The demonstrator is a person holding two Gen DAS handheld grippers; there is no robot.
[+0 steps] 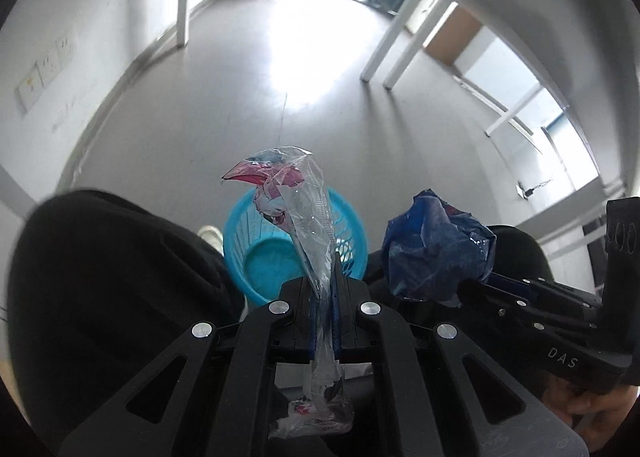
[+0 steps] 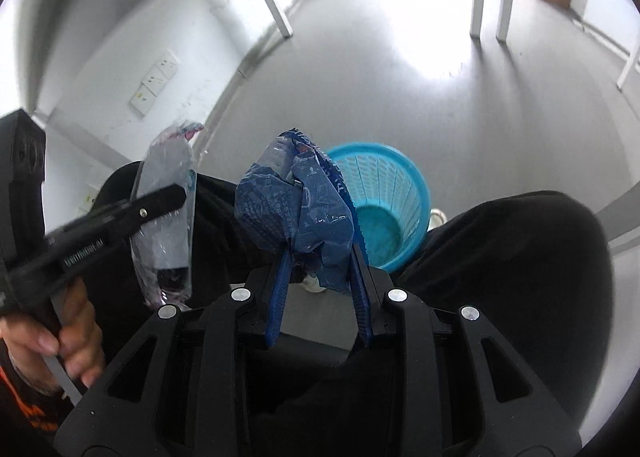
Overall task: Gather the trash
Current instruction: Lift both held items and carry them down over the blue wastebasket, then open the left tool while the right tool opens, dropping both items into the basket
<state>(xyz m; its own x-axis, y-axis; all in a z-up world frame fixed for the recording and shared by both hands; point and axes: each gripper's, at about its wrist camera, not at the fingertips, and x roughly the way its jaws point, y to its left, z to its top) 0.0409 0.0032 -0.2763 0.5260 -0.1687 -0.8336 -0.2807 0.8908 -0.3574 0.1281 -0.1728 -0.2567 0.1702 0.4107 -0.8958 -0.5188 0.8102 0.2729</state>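
The left gripper [image 1: 324, 289] is clenching a clear plastic wrapper [image 1: 308, 217] and the right gripper [image 2: 320, 257] is pinching a crumpled blue plastic bag [image 2: 296, 209], both hanging above the turquoise wastebasket [image 2: 392, 193] on the floor. Both pieces are looking light, soft and slippery, so mid-bunch grips are suiting them best.

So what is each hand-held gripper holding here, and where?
Left hand-held gripper: clear crinkled plastic wrapper, pinched mid-length. Right hand-held gripper: crumpled blue plastic bag, clamped at its lower end.
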